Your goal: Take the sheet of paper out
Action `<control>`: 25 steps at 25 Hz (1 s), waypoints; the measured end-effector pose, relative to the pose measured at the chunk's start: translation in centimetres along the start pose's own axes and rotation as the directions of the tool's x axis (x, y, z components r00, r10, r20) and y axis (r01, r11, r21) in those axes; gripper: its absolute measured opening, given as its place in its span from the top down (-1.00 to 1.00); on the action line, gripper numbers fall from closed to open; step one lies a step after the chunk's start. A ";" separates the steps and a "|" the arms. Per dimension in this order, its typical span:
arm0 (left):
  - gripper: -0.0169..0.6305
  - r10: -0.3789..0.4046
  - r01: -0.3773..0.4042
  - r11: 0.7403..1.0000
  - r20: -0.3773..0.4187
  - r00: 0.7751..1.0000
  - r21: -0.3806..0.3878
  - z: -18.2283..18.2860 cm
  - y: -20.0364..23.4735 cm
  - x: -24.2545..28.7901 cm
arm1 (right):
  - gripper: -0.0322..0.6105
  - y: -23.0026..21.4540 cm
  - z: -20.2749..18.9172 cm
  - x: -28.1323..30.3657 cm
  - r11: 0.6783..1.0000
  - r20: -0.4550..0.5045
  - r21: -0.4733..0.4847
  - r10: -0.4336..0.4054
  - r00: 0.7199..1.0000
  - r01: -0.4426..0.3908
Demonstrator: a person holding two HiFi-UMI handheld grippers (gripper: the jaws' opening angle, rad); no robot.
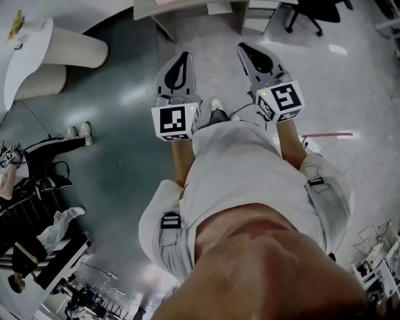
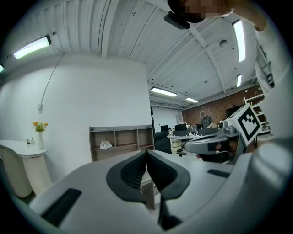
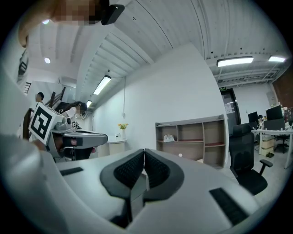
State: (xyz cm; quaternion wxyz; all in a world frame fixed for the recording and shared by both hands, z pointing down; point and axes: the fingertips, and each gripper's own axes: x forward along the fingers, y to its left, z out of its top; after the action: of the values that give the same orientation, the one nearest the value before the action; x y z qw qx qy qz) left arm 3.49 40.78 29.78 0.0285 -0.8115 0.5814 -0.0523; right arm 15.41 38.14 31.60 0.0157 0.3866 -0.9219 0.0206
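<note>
At the far left of the head view, a white curved worktop point(image 1: 28, 59) carries a small bunch of yellow flowers point(image 1: 15, 25). Below it, a seated person in black trousers with white side stripes point(image 1: 56, 147) stretches their legs across the dark glossy floor point(image 1: 119, 94).

Right of that is the left tool point(image 1: 183, 57), grey with a black-and-white marker cube at its rear. It is held out in front of the wearer's white top point(image 1: 237, 169). The left gripper view shows its two black ribbed pads point(image 2: 132, 171) pressed together tip to tip, with nothing between them. Beyond them a brown open shelf unit point(image 2: 121, 141) stands against a white wall, and a small white bundle point(image 2: 105, 145) sits on one shelf.

The right tool point(image 1: 245, 47) is held beside the left one with a gap of floor between them. Both point away from the body. In the right gripper view its jaws are likewise closed on each other, with nothing clamped.

Further right the floor is paler, with a thin pink strip point(image 1: 328, 134) lying on it. A black office chair point(image 1: 309, 12) stands at the top edge.

The sheet of paper shows in none of the three views, so where it lies relative to either tool cannot be told.
</note>
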 end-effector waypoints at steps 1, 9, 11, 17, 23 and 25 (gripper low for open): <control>0.88 -0.002 0.002 1.000 0.001 1.000 -0.002 0.0 0.6 0.5 | 0.84 -0.1 0.1 0.6 1.000 -0.002 -0.002 -0.003 1.000 0.003; 0.88 -0.023 0.024 1.000 0.013 1.000 -0.013 -0.2 5.5 3.6 | 0.84 -0.3 0.6 6.1 1.000 -0.017 -0.023 -0.020 1.000 0.020; 0.88 -0.030 0.031 0.999 0.011 0.999 -0.015 -0.7 6.7 4.4 | 0.84 -0.4 0.3 7.5 0.999 -0.021 -0.024 -0.029 0.999 0.029; 0.88 -0.057 0.058 0.998 0.011 0.998 -0.025 -1.6 10.3 6.6 | 0.84 -0.4 0.3 11.5 0.998 -0.031 -0.029 -0.057 0.998 0.056; 0.88 -0.073 0.073 0.997 0.013 0.997 -0.032 -1.6 12.3 8.3 | 0.84 -0.5 0.4 14.1 0.997 -0.050 -0.035 -0.066 0.997 0.064; 0.88 -0.075 0.075 0.997 0.014 0.997 -0.035 -1.6 13.1 9.0 | 0.84 -0.8 0.5 15.1 0.997 -0.053 -0.035 -0.068 0.996 0.066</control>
State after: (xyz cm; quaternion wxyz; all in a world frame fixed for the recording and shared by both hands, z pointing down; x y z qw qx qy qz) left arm -6.13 28.05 30.40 0.0158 -0.8334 0.5511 -0.0381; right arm 5.37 26.80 31.77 0.0480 0.4161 -0.9079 0.0152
